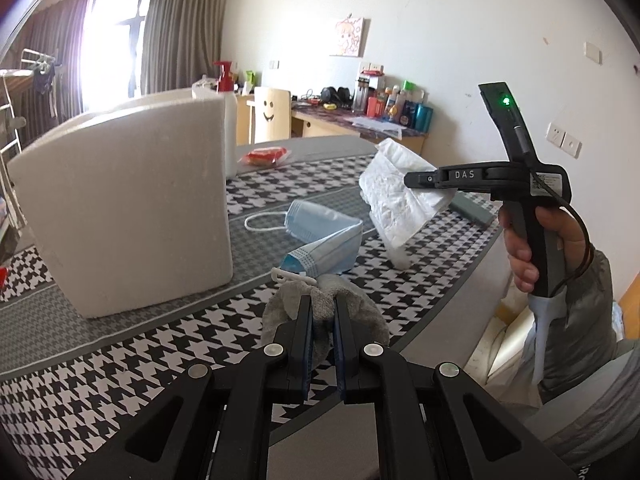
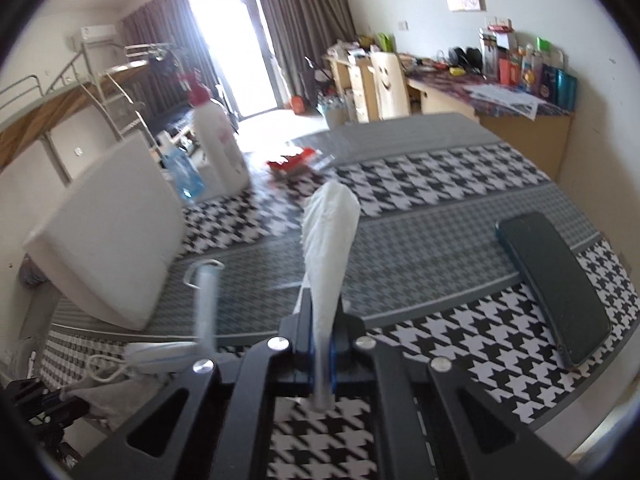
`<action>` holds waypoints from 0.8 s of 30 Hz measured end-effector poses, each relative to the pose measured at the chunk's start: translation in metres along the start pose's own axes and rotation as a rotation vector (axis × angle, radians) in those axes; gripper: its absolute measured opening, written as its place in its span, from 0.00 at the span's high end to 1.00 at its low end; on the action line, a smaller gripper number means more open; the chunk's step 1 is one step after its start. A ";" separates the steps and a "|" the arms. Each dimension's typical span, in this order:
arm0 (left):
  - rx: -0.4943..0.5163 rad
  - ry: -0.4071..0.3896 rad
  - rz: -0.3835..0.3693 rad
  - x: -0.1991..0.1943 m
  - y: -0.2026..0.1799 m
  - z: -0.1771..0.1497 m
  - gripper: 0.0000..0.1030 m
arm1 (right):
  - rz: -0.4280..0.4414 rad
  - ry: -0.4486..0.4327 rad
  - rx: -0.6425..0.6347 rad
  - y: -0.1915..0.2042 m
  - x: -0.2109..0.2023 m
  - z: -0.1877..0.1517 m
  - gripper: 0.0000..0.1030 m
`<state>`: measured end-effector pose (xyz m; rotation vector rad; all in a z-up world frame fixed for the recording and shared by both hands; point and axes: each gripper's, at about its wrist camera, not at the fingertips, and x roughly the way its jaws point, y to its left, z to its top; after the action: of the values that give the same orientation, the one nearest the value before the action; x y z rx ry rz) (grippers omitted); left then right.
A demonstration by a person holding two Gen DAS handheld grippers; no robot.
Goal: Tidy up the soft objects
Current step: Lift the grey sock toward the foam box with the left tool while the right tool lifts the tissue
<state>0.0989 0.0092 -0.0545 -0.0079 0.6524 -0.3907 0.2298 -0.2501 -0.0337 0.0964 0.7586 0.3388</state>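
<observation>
Left tool [image 1: 323,320]: pinching a grey sock [image 1: 352,312] between nearly closed fingers, just above the checked surface [image 1: 120,360].
Right tool [image 2: 320,320]: clamping tight on a white crumpled tissue pack [image 2: 330,232], which is hanging clear of the surface; a hand [image 1: 540,240] is gripping its handle.
Blue face masks [image 1: 320,236]: lying crumpled on the surface between the two tools.
White foam box [image 1: 128,208]: standing to the left of the masks.
Dark phone [image 2: 556,284]: lying flat at the right edge.
</observation>
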 end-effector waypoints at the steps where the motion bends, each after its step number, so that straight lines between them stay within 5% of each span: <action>1: -0.001 -0.007 -0.001 -0.003 0.000 0.001 0.91 | 0.011 -0.014 -0.007 0.003 -0.004 0.001 0.93; 24: 0.038 -0.139 0.029 -0.051 -0.007 0.035 0.91 | 0.109 -0.166 -0.081 0.032 -0.050 0.011 0.93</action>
<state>0.0800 0.0175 0.0043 0.0109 0.5071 -0.3714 0.1956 -0.2360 0.0137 0.0885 0.5762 0.4593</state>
